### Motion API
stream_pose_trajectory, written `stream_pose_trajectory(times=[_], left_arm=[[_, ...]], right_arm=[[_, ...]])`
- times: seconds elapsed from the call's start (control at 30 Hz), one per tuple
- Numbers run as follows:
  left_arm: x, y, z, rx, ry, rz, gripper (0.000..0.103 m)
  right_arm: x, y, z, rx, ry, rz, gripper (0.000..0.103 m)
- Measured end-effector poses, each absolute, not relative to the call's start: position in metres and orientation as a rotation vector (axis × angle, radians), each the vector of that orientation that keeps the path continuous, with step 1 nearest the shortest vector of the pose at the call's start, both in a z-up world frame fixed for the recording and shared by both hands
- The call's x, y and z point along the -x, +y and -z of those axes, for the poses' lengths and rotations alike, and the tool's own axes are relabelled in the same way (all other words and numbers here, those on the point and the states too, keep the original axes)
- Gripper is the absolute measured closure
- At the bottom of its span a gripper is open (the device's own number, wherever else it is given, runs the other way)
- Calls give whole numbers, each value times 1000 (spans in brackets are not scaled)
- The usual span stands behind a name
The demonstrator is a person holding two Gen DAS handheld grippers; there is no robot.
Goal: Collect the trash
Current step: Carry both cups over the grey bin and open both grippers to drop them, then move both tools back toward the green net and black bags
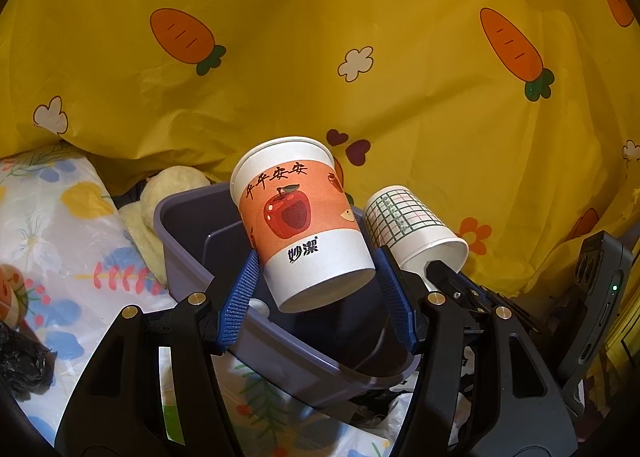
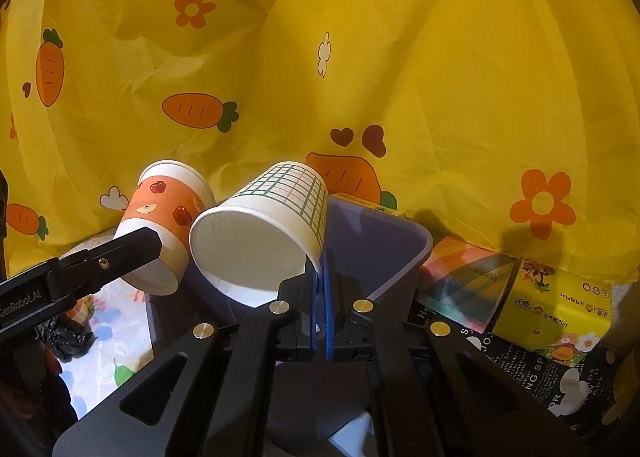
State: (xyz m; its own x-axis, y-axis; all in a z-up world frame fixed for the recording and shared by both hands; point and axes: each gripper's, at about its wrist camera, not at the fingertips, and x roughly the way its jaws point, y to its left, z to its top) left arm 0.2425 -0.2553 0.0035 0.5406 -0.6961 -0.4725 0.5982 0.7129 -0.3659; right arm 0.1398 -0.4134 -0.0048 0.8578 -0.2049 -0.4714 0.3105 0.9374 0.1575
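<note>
Only the right wrist view shows a tissue pack [image 2: 556, 313]; the left claw [image 1: 316, 253] grips an apple cup [image 1: 298, 217], the right claw [image 2: 320, 277] pinches a checked cup's [image 2: 264, 233] rim above the bin [image 2: 400, 257].

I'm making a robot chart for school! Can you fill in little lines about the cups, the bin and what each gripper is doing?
left gripper: clamped around the apple cup, tilted
right gripper: pinching the rim of the checked cup
bin: purple, below both cups
cups in bin: not yet
backdrop: yellow carrot cloth
</note>
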Motion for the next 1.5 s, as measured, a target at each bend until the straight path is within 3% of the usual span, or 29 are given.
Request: stream_pose_trajectory(times=[0.67, 0.77, 0.8, 0.83, 1.0, 1.17, 1.33, 1.5], left_arm=[[-248, -267, 6, 179, 675, 791, 43], [-245, -265, 6, 173, 657, 791, 34], [-243, -263, 4, 164, 645, 770, 26], [-241, -260, 3, 161, 633, 755, 19], [-233, -230, -8, 179, 594, 637, 6], [-210, -189, -13, 133, 550, 443, 6], [-184, -141, -10, 105, 535, 268, 6], [-152, -93, -6, 102, 520, 138, 6]], right_arm=[[-145, -413, 15, -212, 503, 276, 99], [-146, -413, 15, -217, 505, 267, 98], [-146, -412, 15, -216, 503, 264, 97], [-146, -412, 15, -210, 502, 263, 93], [-142, -408, 12, -200, 478, 272, 63], [-129, -403, 6, -207, 443, 289, 36], [-115, -389, 0, -203, 419, 280, 25], [-101, -357, -6, -170, 390, 222, 23]])
